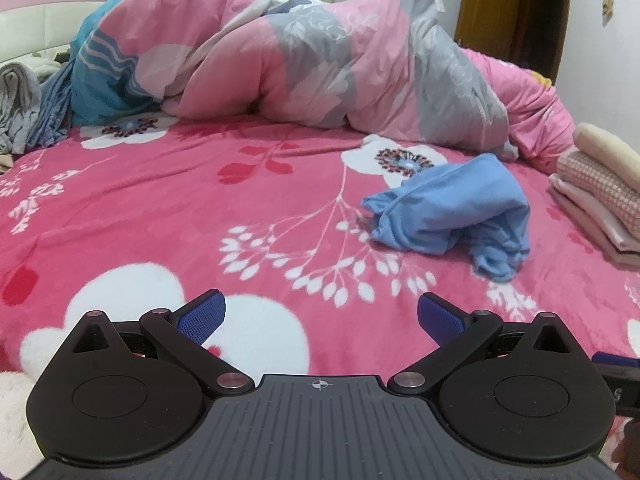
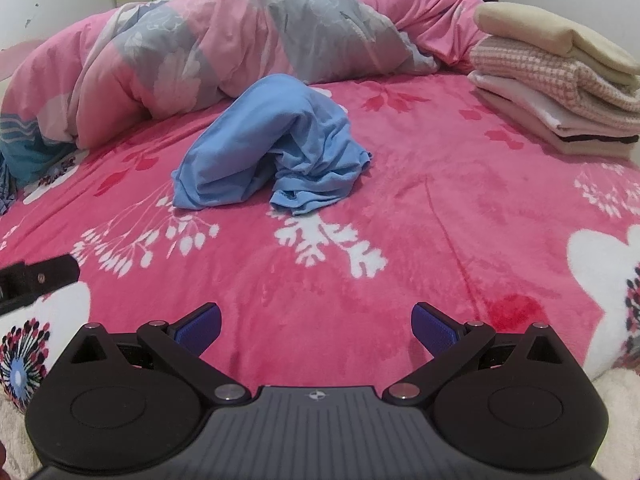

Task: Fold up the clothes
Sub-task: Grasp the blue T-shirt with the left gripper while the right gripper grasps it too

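A folded stack (image 2: pixel 560 92) sits at the bed's (image 2: pixel 440 208) right edge — that part looks done. The blue garment (image 2: pixel 272 140) lies crumpled mid-bed, still to fold. Left gripper (image 1: pixel 320 316) and right gripper (image 2: pixel 316 320) are spread wide, empty — well apart from it.

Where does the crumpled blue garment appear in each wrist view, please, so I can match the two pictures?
Left wrist: blue garment lies right of centre on the pink bedspread.
Right wrist: blue garment lies left of centre, nearer the middle.
Shared landmark: the stack of folded clothes, to the garment's right in both views.
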The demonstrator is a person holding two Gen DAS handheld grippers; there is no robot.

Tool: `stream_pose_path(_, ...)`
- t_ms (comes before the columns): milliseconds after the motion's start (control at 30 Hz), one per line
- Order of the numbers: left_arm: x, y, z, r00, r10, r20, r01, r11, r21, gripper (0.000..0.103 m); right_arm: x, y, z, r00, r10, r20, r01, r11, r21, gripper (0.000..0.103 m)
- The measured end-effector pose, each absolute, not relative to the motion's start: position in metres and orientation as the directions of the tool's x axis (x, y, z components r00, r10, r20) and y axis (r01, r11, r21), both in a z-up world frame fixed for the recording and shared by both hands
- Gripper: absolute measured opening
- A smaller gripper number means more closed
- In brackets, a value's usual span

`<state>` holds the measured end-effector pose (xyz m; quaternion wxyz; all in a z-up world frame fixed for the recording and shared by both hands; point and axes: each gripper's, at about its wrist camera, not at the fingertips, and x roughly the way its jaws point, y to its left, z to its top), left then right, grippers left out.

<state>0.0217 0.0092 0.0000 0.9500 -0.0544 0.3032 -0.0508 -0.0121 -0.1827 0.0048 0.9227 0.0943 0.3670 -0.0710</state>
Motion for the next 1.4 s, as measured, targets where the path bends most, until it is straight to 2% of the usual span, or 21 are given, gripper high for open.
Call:
stream_pose_path(233,0.06,-0.004,0.004,0.841,-0.155,-0.519,0.125,0.988,-0.092,0.103,0.012,-0.199,0.011,0.762,-0.053,-0.645,0.168,0.979,0.118,0.103)
stream_pose_path(433,0.103,-0.022,0.0,0.851,-0.211,-0.482,0.215,0.975,-0.047,0.103,0.052,-0.233,0.03,0.845,-0.018,-0.534,0.116,0.982,0.151,0.103)
stream_pose_path(567,0.133,-0.039,-0.012,0.834,-0.272,-0.48,0.3,0.954,-0.021,0.101,0.1,-0.251,0.039,0.878,0.04,-0.477,0.068,0.976,0.207,0.101)
stream_pose_path(667,0.153,-0.056,-0.023,0.801,-0.318,-0.506,0.366,0.931,-0.006,0.097,0.137,-0.253,0.039,0.879,0.102,-0.465,0.012,0.972,0.236,0.096)
stream_pose_path(700,0.159,-0.061,-0.027,0.789,-0.332,-0.517,0.386,0.923,-0.003,0.093,0.149,-0.251,0.035,0.872,0.118,-0.474,-0.002,0.971,0.238,0.091)
stream_pose_path(767,0.168,-0.07,-0.035,0.767,-0.352,-0.537,0.416,0.909,-0.002,0.078,0.167,-0.247,0.027,0.865,0.139,-0.482,-0.025,0.971,0.236,0.079)
stream_pose_path(833,0.171,-0.075,-0.041,0.744,-0.371,-0.556,0.44,0.898,-0.01,0.056,0.175,-0.246,0.018,0.848,0.172,-0.501,-0.044,0.965,0.258,0.053)
stream_pose_path(867,0.17,-0.076,-0.042,0.736,-0.385,-0.557,0.451,0.892,-0.02,0.052,0.175,-0.246,0.015,0.843,0.186,-0.506,-0.048,0.961,0.273,0.048)
stream_pose_path(900,0.167,-0.075,-0.043,0.732,-0.398,-0.553,0.461,0.887,-0.029,0.043,0.171,-0.248,0.013,0.843,0.199,-0.499,-0.052,0.955,0.293,0.035)
stream_pose_path(933,0.163,-0.075,-0.042,0.731,-0.405,-0.55,0.467,0.884,-0.031,0.032,0.163,-0.249,0.013,0.846,0.206,-0.491,-0.055,0.951,0.305,0.028)
stream_pose_path(1033,0.149,-0.071,-0.037,0.715,-0.432,-0.55,0.49,0.87,-0.046,0.013,0.139,-0.251,0.015,0.854,0.225,-0.47,-0.067,0.942,0.329,0.023)
stream_pose_path(1233,0.108,-0.058,-0.022,0.673,-0.496,-0.549,0.56,0.826,-0.061,0.009,0.073,-0.254,0.022,0.851,0.274,-0.447,-0.119,0.932,0.343,0.021)
stream_pose_path(1400,0.08,-0.038,-0.024,0.586,-0.552,-0.593,0.595,0.79,-0.147,0.012,0.026,-0.255,0.004,0.812,0.298,-0.502,-0.128,0.93,0.346,0.02)
